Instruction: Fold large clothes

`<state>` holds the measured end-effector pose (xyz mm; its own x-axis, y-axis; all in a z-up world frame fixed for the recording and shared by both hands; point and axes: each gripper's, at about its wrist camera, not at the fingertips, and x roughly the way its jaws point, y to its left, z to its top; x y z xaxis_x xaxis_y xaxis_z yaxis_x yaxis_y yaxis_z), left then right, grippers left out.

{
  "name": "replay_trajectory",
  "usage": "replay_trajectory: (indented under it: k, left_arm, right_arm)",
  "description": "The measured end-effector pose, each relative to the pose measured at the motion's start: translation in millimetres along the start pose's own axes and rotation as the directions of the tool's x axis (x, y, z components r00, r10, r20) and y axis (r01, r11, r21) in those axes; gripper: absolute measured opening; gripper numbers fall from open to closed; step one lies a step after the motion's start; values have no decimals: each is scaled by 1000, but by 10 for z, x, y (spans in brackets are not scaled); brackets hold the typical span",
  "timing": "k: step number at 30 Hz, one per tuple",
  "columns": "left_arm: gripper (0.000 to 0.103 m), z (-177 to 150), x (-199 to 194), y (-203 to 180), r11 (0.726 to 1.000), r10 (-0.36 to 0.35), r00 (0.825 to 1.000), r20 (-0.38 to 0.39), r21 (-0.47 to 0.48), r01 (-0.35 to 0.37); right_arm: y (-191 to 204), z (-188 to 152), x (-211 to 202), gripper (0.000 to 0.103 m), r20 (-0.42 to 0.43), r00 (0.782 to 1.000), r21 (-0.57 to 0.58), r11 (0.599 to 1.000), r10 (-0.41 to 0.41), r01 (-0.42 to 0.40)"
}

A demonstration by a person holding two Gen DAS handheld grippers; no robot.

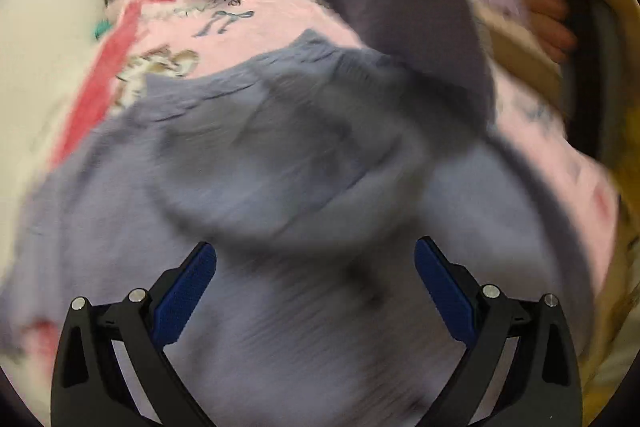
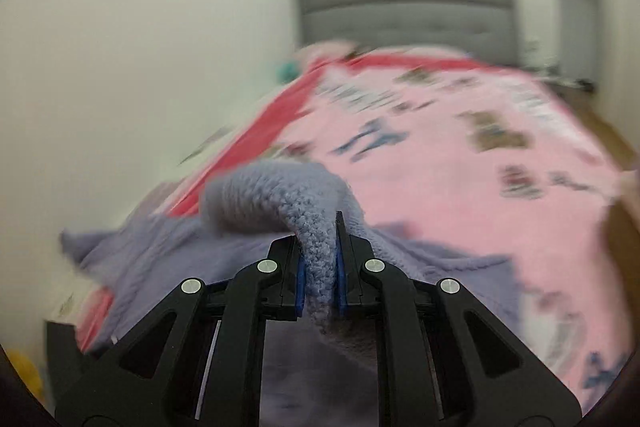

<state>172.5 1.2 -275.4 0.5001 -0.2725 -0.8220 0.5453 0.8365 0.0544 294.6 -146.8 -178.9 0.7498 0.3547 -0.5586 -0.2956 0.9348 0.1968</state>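
A lavender knitted sweater [image 1: 248, 163] lies spread on a pink printed bedspread [image 1: 260, 23]. My left gripper [image 1: 316, 263] is open and empty, hovering just above the sweater's body. One part of the sweater [image 1: 404, 7] is lifted high across the upper right of the left wrist view. In the right wrist view my right gripper [image 2: 320, 247] is shut on a thick fold of the sweater [image 2: 316, 247], and the rest of the sweater [image 2: 160, 251] trails down to the left on the bedspread [image 2: 460, 187]. Both views are motion-blurred.
A grey padded headboard [image 2: 404, 11] stands at the far end of the bed against a pale wall [image 2: 140, 27]. The bedspread's red border [image 2: 256, 139] runs along the left side. The person's hand [image 1: 548, 15] shows at the upper right of the left wrist view.
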Motion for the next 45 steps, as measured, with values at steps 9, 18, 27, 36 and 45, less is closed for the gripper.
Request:
replay_trajectory:
  k: [9,18,27,36,45]
  left_arm:
    - [98,-657,-168,396,998,57,988,-144,44,-52]
    - [98,-420,-109,586,995,62,996,-69,-75,-68]
    - [98,675,-180,1012,986,-68,989,132,-140,87]
    - [98,1091,842,1295,895,-151,976,-157,-442,67]
    - [61,844,971,1303,750,-153,968,-201,-662,-19]
  right_arm:
    - [862,-851,717,14,-304,952,-290,949,33,-126]
    - [899,-994,621,29,-363,927,-245,950,93,-191]
    - [386,-656,-148,50,-249,962,-123,982,111,-146]
    - [77,-1087,-240,51,-338,941,-158,985,12,-69]
    - [337,-1274,-116,58,-302,951,-301,953,-65,-31]
